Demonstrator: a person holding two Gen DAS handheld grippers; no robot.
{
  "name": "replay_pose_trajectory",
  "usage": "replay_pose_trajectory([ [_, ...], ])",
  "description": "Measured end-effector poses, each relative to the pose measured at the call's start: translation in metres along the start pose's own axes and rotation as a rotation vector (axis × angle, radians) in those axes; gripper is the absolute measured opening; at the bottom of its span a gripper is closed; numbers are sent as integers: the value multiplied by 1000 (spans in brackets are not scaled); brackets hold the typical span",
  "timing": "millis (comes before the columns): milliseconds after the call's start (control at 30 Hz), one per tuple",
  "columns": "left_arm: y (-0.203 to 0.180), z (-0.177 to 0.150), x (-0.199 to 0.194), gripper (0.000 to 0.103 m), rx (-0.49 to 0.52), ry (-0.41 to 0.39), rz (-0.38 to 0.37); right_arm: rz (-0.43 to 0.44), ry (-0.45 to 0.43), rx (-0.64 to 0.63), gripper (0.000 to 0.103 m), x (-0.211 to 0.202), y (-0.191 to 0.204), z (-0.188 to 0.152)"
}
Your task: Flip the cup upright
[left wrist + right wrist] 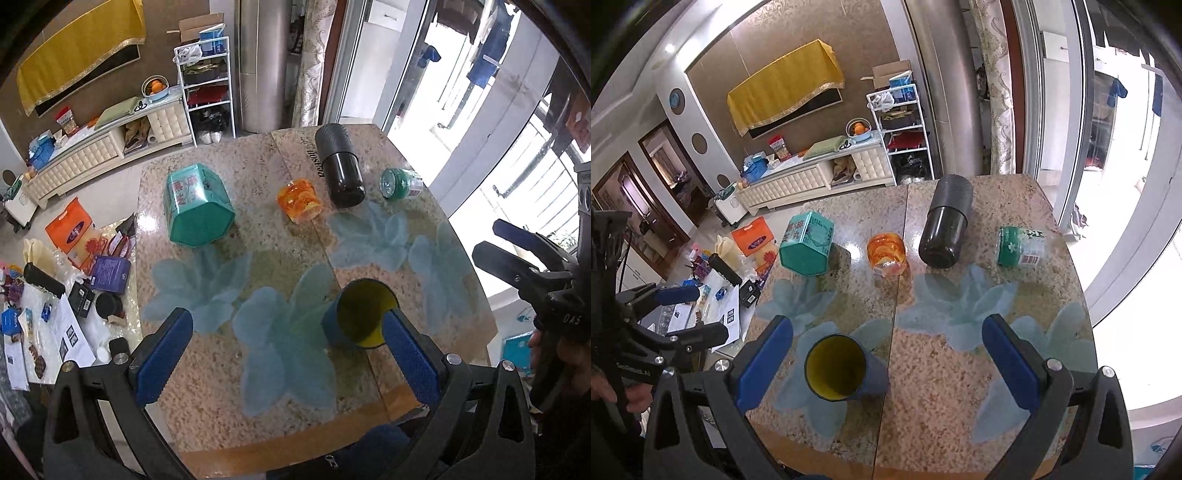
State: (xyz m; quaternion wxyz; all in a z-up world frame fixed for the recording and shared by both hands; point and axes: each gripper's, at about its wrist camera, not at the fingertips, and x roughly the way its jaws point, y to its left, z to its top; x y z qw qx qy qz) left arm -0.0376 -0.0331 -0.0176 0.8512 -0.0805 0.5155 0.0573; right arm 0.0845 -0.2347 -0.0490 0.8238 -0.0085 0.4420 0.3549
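From the left wrist camera, the left gripper (288, 347) hung over the near part of the speckled stone surface (258, 221) with its blue-padded fingers (162, 350) spread wide and holding nothing. The cup (360, 314), dark blue outside and yellow-green inside, stood on the surface with its open mouth facing up, just beside the inner face of the finger on the picture's right side, whose tip overlapped its rim; contact could not be told. Farther back lay a teal hexagonal tin (197, 205) on its side, an orange glass (299, 199), a black bottle (338, 164) lying down, and a small green jar (400, 183) near the far right edge. The right gripper (495, 242) showed at the right border, its dark fingers parted and clear of the surface. From the right wrist camera, the right gripper (886, 354) hovered above the same surface (960, 369), fingers (1012, 362) wide apart and empty. The cup (836, 367) stood mouth up just inside the finger on the picture's left side, a narrow gap visible between them. The teal hexagonal tin (807, 243), orange glass (886, 253), black bottle (947, 221) and green jar (1019, 245) lay in a row beyond. The left gripper (694, 310) appeared at the left border, fingers parted, off the edge of the surface.
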Motion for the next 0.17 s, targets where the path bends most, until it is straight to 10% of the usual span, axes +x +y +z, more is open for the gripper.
replay_pose_trajectory([
  [167,-3,-2,-2,103,-3,-19,12,2,10,-2,103,2,-1,-1],
])
